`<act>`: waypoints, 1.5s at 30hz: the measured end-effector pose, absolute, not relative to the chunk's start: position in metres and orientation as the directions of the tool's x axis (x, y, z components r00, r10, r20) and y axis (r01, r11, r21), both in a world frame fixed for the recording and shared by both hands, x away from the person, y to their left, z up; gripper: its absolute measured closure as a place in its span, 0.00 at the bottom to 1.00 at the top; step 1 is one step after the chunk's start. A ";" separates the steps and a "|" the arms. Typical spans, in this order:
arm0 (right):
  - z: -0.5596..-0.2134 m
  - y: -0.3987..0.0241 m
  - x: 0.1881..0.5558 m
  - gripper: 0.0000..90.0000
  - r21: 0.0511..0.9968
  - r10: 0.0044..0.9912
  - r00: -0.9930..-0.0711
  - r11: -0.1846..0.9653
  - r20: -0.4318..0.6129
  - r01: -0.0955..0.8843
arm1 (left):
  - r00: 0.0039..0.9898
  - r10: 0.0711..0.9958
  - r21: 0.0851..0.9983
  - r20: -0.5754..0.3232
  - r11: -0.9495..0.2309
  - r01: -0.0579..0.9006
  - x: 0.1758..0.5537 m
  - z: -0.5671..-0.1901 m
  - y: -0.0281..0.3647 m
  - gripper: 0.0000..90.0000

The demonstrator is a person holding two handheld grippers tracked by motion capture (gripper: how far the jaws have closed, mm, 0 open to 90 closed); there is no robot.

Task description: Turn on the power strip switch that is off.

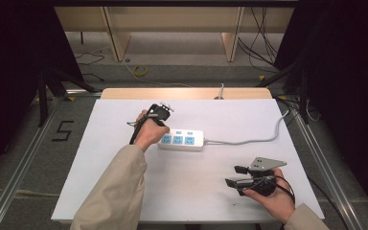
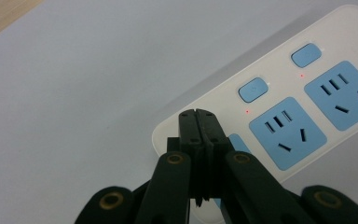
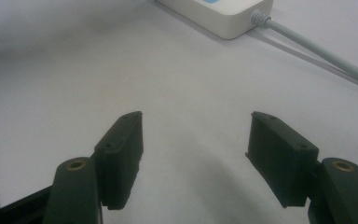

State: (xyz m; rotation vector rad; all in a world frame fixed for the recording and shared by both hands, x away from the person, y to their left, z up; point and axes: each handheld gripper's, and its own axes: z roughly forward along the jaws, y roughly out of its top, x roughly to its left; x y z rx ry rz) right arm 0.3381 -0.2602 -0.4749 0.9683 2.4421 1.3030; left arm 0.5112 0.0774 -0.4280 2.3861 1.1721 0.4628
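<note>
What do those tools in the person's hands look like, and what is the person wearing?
Each hand holds a black two-jaw gripper with brass-coloured pivot rivets. The right gripper carries a grey three-cornered plate and a looping black cable; the left gripper trails a black cable too. Both sleeves are beige.

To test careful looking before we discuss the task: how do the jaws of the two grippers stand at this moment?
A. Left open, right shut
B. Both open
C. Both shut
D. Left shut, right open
D: the left gripper has its jaws pressed together over the end of the power strip, while the right gripper shows a wide gap above the table.
</note>
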 end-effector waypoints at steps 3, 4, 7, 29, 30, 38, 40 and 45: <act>-0.475 -0.260 0.338 0.40 0.800 0.636 -0.763 0.395 0.117 0.451 | 0.585 0.804 0.522 0.104 -0.545 0.656 0.513 -0.427 0.075 1.00; -0.475 -0.260 0.338 0.40 0.800 0.635 -0.763 0.395 0.117 0.451 | 0.588 0.802 0.520 0.104 -0.547 0.655 0.513 -0.427 0.074 1.00; -0.475 -0.260 0.338 0.40 0.800 0.637 -0.762 0.394 0.116 0.451 | 0.591 0.799 0.520 0.109 -0.553 0.651 0.514 -0.427 0.072 1.00; -0.475 -0.261 0.338 0.40 0.801 0.635 -0.764 0.395 0.116 0.450 | 0.595 0.796 0.500 0.112 -0.563 0.658 0.524 -0.429 0.065 1.00; -0.475 -0.261 0.338 0.40 0.801 0.635 -0.764 0.395 0.116 0.450 | 0.596 0.795 0.498 0.114 -0.565 0.658 0.525 -0.430 0.064 1.00; -0.475 -0.261 0.338 0.40 0.802 0.635 -0.764 0.395 0.115 0.449 | 0.605 0.787 0.477 0.119 -0.580 0.661 0.526 -0.432 0.063 1.00; -0.475 -0.261 0.338 0.40 0.802 0.635 -0.764 0.394 0.116 0.449 | 0.602 0.790 0.473 0.118 -0.578 0.665 0.526 -0.433 0.062 1.00; -0.475 -0.261 0.338 0.40 0.802 0.634 -0.764 0.395 0.115 0.449 | 0.603 0.789 0.467 0.117 -0.579 0.668 0.527 -0.434 0.063 1.00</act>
